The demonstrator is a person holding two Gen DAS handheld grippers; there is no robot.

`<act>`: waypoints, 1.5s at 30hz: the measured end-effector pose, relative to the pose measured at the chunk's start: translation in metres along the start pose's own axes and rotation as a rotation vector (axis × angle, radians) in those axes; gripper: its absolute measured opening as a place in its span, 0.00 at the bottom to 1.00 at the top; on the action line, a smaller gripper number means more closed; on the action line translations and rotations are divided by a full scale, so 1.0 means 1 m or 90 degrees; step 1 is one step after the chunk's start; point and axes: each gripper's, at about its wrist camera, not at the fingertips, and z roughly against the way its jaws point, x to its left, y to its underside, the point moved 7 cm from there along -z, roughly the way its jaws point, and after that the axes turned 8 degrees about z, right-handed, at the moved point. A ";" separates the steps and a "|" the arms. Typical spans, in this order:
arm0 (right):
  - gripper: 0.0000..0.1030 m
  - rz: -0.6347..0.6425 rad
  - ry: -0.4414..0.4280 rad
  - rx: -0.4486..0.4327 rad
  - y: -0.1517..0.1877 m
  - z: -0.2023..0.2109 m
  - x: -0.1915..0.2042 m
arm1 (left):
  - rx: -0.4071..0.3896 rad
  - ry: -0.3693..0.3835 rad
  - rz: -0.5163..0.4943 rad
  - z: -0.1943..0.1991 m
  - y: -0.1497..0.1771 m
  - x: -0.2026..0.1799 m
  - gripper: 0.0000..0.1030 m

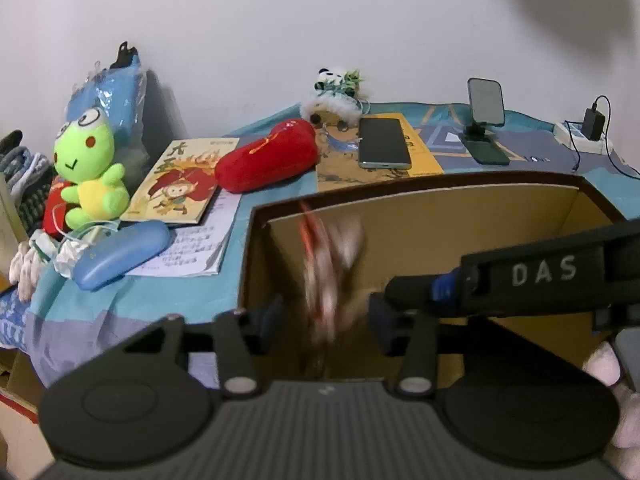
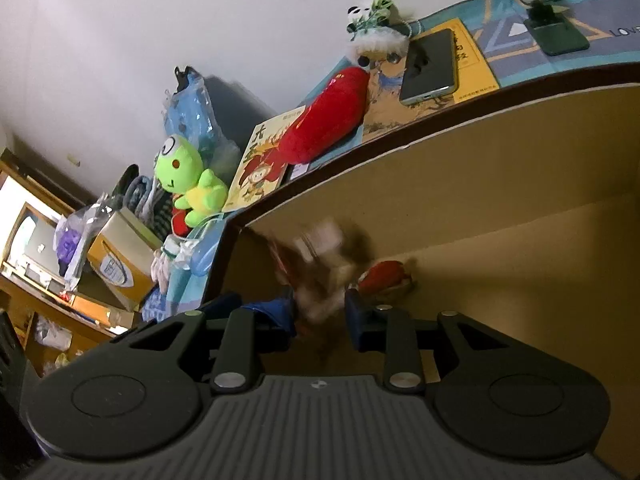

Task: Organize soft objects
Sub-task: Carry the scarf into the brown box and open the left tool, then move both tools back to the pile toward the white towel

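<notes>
Mid-air, a blurred red-and-white soft toy [image 1: 328, 276] over the cardboard box [image 1: 460, 216].

This is someone's home, a lived-in bedroom or study corner. A desk [image 1: 132, 304] pushed against a plain white wall wears a patterned blue cloth and carries personal clutter: a green frog plush [image 1: 90, 168], a red plush cushion [image 1: 266, 156], a picture book [image 1: 180, 182], a phone [image 1: 384, 142] lying flat and another on a stand [image 1: 486, 120], and a charger in a power strip [image 1: 582, 134]. Off to the side, wooden shelves [image 2: 28, 292] hold a laptop [image 2: 38, 250] and bags beside a cardboard carton [image 2: 120, 262].
</notes>
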 end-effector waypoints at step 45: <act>0.13 0.150 0.004 -0.080 0.078 0.167 -0.004 | 0.011 -0.147 0.034 0.134 0.081 -0.085 0.62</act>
